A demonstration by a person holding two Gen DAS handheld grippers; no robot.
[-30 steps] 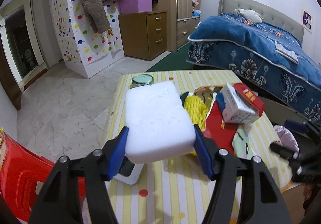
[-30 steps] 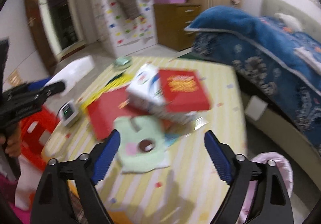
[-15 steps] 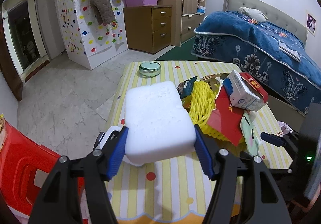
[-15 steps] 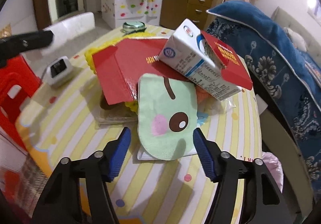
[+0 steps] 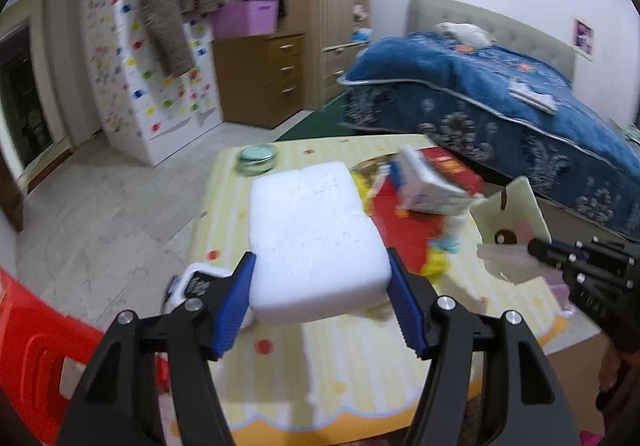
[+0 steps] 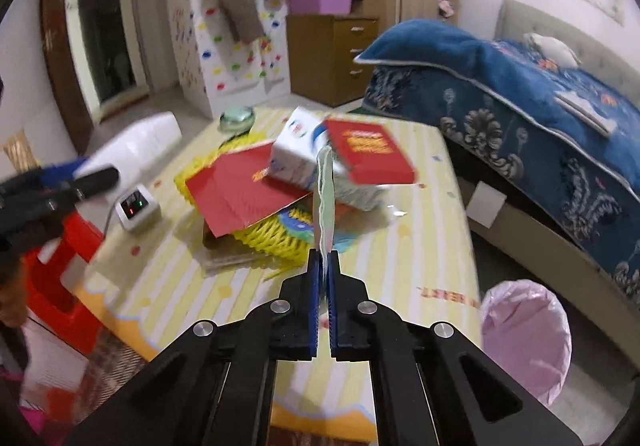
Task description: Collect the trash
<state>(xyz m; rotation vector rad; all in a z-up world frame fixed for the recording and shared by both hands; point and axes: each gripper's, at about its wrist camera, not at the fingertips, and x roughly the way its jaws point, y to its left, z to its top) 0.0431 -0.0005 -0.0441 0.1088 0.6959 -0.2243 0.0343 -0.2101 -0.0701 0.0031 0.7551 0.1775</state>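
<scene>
Two pieces of trash are in our grip. Our left hand-held gripper (image 5: 318, 304) is clamped on a white rectangular foam block (image 5: 316, 242), held above the near end of the yellow striped desk (image 5: 356, 370). Our right hand-held gripper (image 6: 324, 266) is closed tight on a thin pale-green cartoon-face paper wrapper (image 6: 325, 202), lifted edge-on over the desk. On the desk we count a pile: a white milk carton with a red flap (image 6: 316, 162), a red paper envelope (image 6: 240, 190) and a yellow foam fruit net (image 6: 272, 238) under them. Near the left edge sits a small white timer (image 6: 136, 208); at the far end, a green round tin (image 6: 237, 119). A pink-lined waste bin (image 6: 524, 338) stands on the floor just beside the desk.
</scene>
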